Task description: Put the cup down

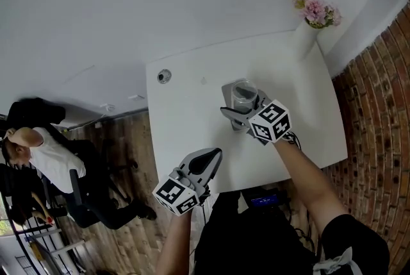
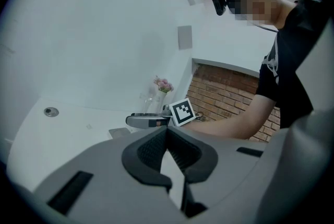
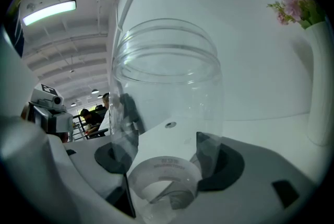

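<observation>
Clear glossy plastic cup (image 3: 166, 87); smooth matt white table (image 1: 186, 120).

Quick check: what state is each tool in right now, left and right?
Left tool: closed, empty.
Right tool: closed on the clear cup.

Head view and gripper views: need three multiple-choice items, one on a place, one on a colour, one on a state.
1. The tall white vase stands on the white table: A at its far right corner; B at its middle; C at its near left corner.
2. The flowers in the vase are: A yellow; B pink; C blue.
3. The right hand-held gripper is: A open, empty; B shut, empty; C shut on the clear plastic cup.
Answers: 1 A, the head view shows it at that corner; 2 B, pink blooms top the vase; 3 C, its pads press on the cup's sides.
</observation>
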Tool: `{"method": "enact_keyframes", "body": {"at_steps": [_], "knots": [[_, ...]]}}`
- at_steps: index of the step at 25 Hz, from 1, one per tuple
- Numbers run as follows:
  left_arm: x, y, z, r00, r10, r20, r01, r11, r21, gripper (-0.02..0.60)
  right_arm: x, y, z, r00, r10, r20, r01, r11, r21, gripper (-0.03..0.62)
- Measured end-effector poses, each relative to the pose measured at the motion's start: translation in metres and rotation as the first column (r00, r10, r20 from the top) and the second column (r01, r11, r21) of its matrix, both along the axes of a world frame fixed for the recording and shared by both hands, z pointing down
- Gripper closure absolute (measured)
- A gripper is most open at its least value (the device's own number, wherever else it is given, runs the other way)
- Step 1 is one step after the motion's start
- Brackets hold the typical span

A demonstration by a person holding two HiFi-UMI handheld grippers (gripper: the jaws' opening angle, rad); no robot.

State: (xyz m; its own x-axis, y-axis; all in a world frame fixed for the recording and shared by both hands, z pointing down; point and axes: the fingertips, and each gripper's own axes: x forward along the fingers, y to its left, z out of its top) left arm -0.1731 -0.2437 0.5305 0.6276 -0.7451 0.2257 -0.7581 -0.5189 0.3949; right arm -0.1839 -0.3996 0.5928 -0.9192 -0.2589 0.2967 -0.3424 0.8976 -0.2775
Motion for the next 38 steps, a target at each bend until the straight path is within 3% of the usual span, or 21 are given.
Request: {"method": "enact_keyframes", "body": {"at_steps": [11, 17, 29, 31, 33, 35, 38], "knots": [[0.003, -0.007, 0.005, 1.000, 0.013, -0.007, -0.013, 1.000, -0.016, 0.575, -0.005, 0.017, -0.003, 0.997, -0.073, -0.002, 0.071, 0.970, 0.233, 0.235], [0.000, -0.010, 0.005, 1.000, 0.012, -0.007, -0.012, 1.000, -0.015, 0.575, -0.003, 0.029, -0.001, 0.998, -0.068, -0.010, 0.068, 0.950, 0.306, 0.235], [0.000, -0.011, 0.001, 1.000, -0.013, -0.006, 0.013, 1.000, 0.009, 0.575, -0.002, 0.030, 0.003, 0.999, -0.035, -0.010, 0.036, 0.953, 0.300, 0.229], [0.002, -0.010, -0.001, 1.000, -0.007, -0.005, 0.007, 1.000, 0.013, 0.575, -0.001, 0.031, 0.003, 1.000, -0.027, -0.007, 0.028, 0.959, 0.282, 0.193], [0.002, -0.010, -0.002, 1.000, -0.005, -0.004, 0.005, 1.000, 0.017, 0.575, 0.001, 0.030, 0.001, 1.000, -0.011, 0.014, 0.007, 0.965, 0.261, 0.102], [0.002, -0.009, -0.003, 1.000, -0.005, -0.002, 0.005, 1.000, 0.019, 0.575, 0.007, 0.030, 0.001, 1.000, 0.012, 0.024, -0.017, 0.971, 0.240, 0.055], [0.000, -0.006, -0.002, 1.000, -0.004, 0.006, 0.004, 1.000, 0.016, 0.575, 0.016, 0.031, 0.002, 0.999, 0.030, 0.011, -0.031, 0.975, 0.220, 0.052]]}}
